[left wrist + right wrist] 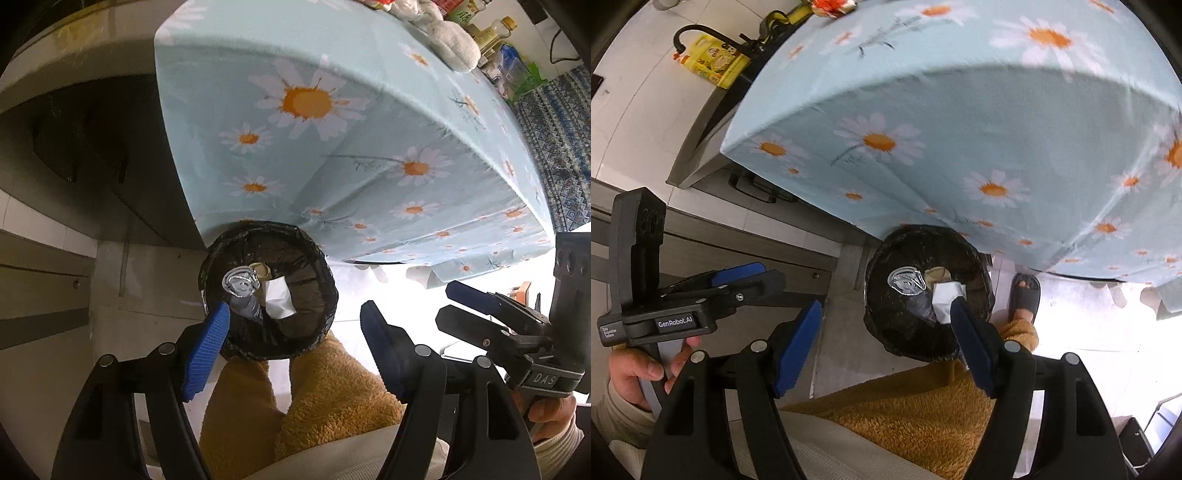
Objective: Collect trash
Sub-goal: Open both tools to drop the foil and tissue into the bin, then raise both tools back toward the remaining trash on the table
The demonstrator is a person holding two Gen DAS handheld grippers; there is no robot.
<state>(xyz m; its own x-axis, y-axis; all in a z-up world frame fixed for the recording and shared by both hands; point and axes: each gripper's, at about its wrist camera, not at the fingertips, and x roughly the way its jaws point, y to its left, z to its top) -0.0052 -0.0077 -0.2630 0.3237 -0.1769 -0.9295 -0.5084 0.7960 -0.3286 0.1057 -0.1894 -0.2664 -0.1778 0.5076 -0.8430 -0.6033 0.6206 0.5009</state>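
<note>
Crushed clear plastic bottle [242, 293] lies inside the round bin lined with a black plastic bag [320, 258], on the floor against the hanging edge of the pale-blue daisy-print tablecloth [351, 122]. Bottle's long axis is tilted: crumpled silvery end up toward the rim, other end pointing down into the bin, toward the operator. White crumpled paper [277, 299] lies beside it, touching; a tan scrap behind.

Left gripper [295, 343] hovers above the bin, jaws apart, nothing between them. Right gripper [886, 343], jaws likewise apart and empty.

Risks, as judged:
1. Bottle stands high in the bin; more trash dropped on it may bounce out.
2. Left blue pad [207, 350] appears near the liner rim; a snag could pull the bag off or tip the bin.
3. Both tools close together; collision possible.
</note>
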